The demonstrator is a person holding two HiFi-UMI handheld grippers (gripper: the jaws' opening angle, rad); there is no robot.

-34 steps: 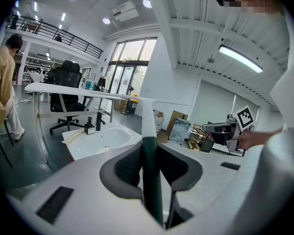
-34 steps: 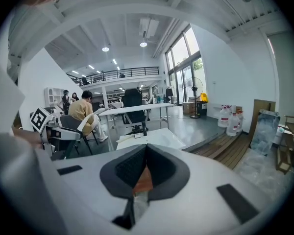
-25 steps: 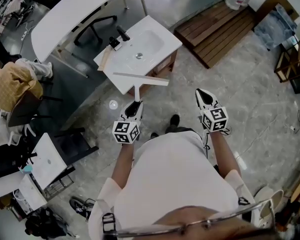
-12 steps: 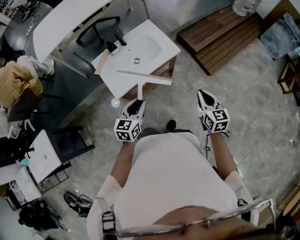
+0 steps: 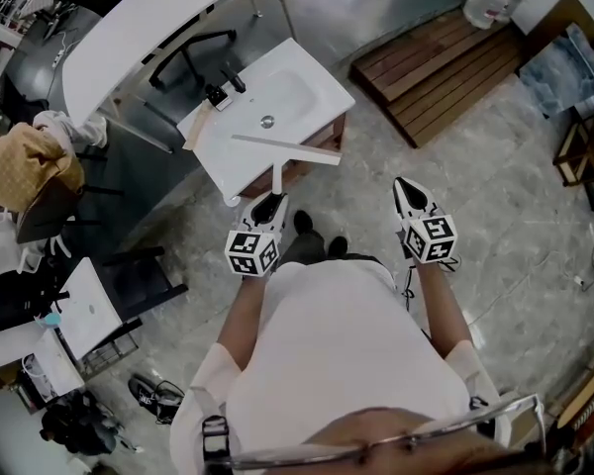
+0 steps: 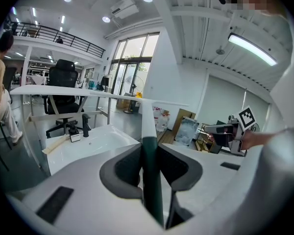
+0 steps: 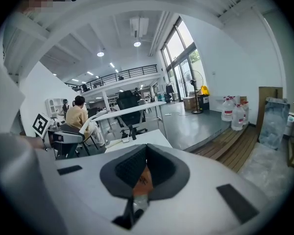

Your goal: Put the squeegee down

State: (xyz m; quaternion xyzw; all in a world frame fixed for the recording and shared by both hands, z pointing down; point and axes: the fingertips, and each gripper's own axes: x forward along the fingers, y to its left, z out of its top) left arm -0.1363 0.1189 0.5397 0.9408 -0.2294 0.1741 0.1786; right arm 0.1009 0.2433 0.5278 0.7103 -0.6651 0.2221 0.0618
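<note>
As squeegee hangs over white sink counter, marble floor around.

I see the squeegee off the surface, clamped by its handle between the jaws of the left gripper: in the left gripper view both pads press on the dark green grip, and a white shaft runs on from it, straight away from the jaws. From the head view it is a T shape, with a short pale shaft and a long, thin, light-coloured blade set crosswise at the far end. I read the blade as roughly level, slanting a little across the near part of the white sink top; whether it touches that top I cannot tell.
</note>
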